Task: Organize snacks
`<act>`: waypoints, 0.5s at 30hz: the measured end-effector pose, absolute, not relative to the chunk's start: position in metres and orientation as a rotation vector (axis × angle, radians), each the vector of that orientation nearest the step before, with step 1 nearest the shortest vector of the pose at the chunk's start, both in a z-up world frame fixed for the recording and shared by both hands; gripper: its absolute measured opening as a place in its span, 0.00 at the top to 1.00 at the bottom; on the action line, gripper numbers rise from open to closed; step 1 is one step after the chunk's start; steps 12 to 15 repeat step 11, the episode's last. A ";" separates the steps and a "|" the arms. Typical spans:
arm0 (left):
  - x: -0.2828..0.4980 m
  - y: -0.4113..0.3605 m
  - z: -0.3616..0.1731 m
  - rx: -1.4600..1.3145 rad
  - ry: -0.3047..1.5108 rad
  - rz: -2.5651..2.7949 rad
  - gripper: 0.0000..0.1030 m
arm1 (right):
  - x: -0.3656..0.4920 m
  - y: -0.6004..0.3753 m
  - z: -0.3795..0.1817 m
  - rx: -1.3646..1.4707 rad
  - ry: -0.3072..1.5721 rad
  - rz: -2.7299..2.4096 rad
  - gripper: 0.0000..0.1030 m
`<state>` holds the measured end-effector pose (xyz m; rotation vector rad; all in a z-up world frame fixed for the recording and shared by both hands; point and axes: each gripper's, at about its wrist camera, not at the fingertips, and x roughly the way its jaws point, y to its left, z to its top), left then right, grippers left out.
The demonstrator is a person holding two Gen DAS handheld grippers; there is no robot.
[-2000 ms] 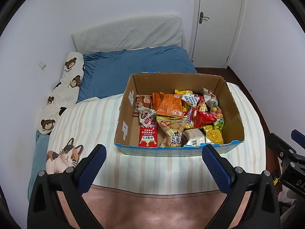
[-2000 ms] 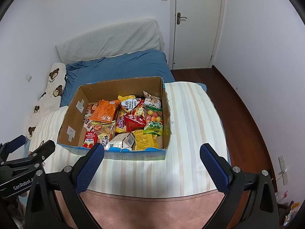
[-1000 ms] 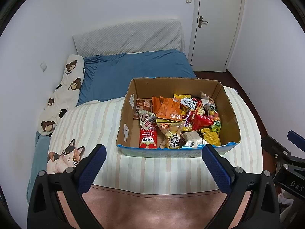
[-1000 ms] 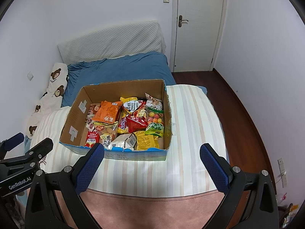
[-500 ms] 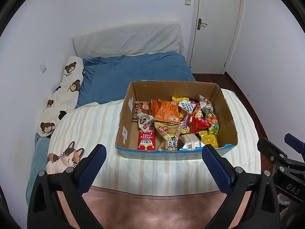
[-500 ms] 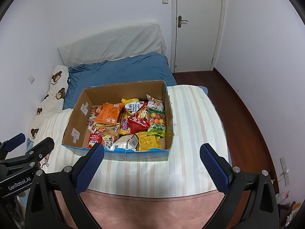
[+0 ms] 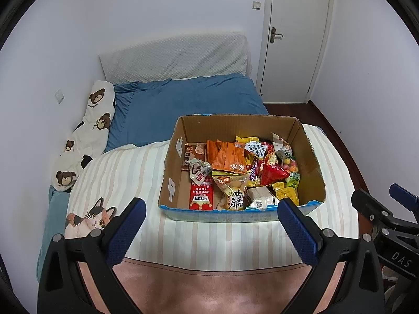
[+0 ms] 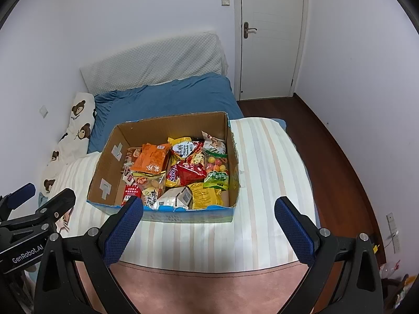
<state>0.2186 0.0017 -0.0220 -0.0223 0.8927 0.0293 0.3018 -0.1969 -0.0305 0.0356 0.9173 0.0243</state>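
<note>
An open cardboard box (image 7: 311, 167) (image 8: 104, 167) sits on the striped blanket on the bed. It holds several snack packs: an orange pack (image 7: 227, 157) (image 8: 150, 161), a red pack (image 7: 273, 174) (image 8: 188, 174), a red-and-white pack (image 7: 201, 196), a yellow pack (image 8: 203, 196) and a white carton (image 8: 178, 196). My left gripper (image 7: 212, 231) is open and empty, held well short of the box's near wall. My right gripper (image 8: 208, 229) is open and empty, at the same distance. Each gripper shows at the edge of the other's view.
The striped blanket (image 7: 125, 172) (image 8: 269, 167) has a cat print (image 7: 90, 218) at the left. A blue sheet (image 7: 183, 104), a bear-print pillow (image 7: 89, 130) and a white headboard cushion (image 7: 172, 57) lie beyond. A pink cover (image 7: 209, 287) is nearest. A closed door (image 8: 269, 36) and wood floor (image 8: 340, 162) are right.
Both grippers have drawn back and risen a little, so the box looks slightly smaller and farther. Both stay open and empty. The snacks have not moved.
</note>
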 end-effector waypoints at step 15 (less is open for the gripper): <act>0.219 0.000 -0.020 -0.018 0.882 0.034 0.00 | 0.301 -0.198 -0.029 0.047 0.915 0.021 0.01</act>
